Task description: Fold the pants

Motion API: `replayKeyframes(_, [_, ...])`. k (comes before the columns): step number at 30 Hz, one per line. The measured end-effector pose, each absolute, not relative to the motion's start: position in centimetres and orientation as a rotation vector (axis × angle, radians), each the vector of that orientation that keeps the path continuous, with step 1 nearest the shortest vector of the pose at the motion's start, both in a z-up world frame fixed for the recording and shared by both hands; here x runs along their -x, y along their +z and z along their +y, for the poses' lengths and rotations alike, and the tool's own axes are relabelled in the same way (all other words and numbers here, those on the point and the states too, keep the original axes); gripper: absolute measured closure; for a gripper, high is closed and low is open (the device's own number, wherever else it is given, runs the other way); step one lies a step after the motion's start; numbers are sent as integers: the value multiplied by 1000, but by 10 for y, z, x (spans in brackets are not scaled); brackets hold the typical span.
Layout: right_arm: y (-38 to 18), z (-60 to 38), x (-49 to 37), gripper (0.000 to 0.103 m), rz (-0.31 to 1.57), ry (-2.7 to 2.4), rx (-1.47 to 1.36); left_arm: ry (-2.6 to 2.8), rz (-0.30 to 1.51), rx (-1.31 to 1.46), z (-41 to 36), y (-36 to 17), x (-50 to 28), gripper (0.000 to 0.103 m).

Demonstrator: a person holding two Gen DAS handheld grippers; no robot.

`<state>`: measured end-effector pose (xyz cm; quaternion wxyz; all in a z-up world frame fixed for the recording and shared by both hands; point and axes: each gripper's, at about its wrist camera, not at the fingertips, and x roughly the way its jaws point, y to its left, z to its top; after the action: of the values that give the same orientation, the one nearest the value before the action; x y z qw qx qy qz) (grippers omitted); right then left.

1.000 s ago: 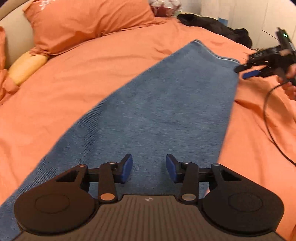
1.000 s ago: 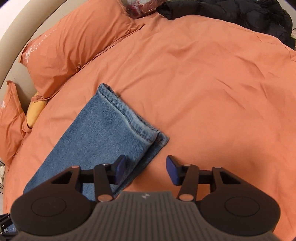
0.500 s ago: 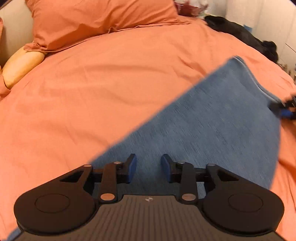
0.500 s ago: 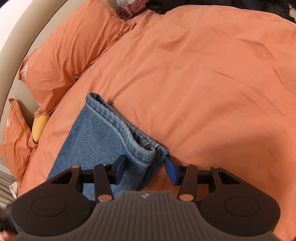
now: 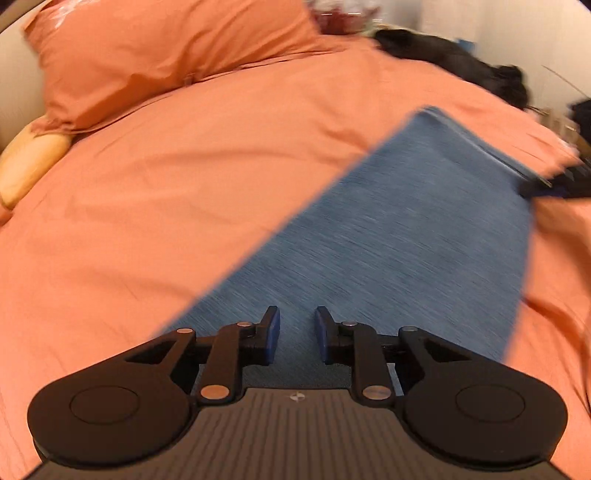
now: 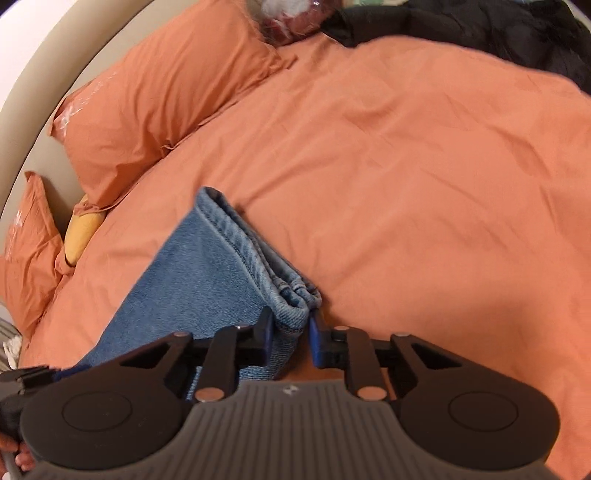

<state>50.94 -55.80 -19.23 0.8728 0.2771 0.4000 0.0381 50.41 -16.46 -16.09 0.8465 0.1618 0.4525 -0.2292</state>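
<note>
The blue denim pants [image 5: 406,229] lie folded lengthwise as a long strip on the orange bed. In the right wrist view the hem end of the pants [image 6: 221,273] reaches my right gripper [image 6: 291,332], whose jaws are closed on the hem corner. My left gripper [image 5: 297,334] sits low over the other end of the strip with its jaws narrowly apart and denim beneath them; whether it pinches cloth is unclear. The right gripper shows as a blurred dark shape in the left wrist view [image 5: 561,181] at the far hem.
The orange duvet [image 6: 424,166] covers the bed. Orange pillows [image 6: 155,96] and a yellow cushion [image 6: 83,232] lie by the headboard. Dark clothing [image 6: 480,29] is piled at the far edge. The left gripper's body shows in the right wrist view [image 6: 22,384].
My right gripper has moved onto the hem and closed on its corner. My left gripper has narrowed its jaws and shifted along the pants, which now lie more to its right.
</note>
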Motion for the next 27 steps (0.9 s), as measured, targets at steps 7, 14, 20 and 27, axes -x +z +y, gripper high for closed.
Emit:
replayKeyframes(7, [-184,-550,-516,77,888,27,-500,-578,984,-416,-173,-167,-457,76])
replayKeyframes(14, [-186,-549,-542,55,1003,93,-315,-589,1055,-466,-178,-181,-463,76])
replayKeyframes(20, [-183,-542,-584,55,1067,246,-131,-651,1087,-502,-182,-178,-488,76])
replayKeyframes(27, [-204,-548,-635,55,1154,415,-166,-744,1119,-521,-189,-180,-513,76])
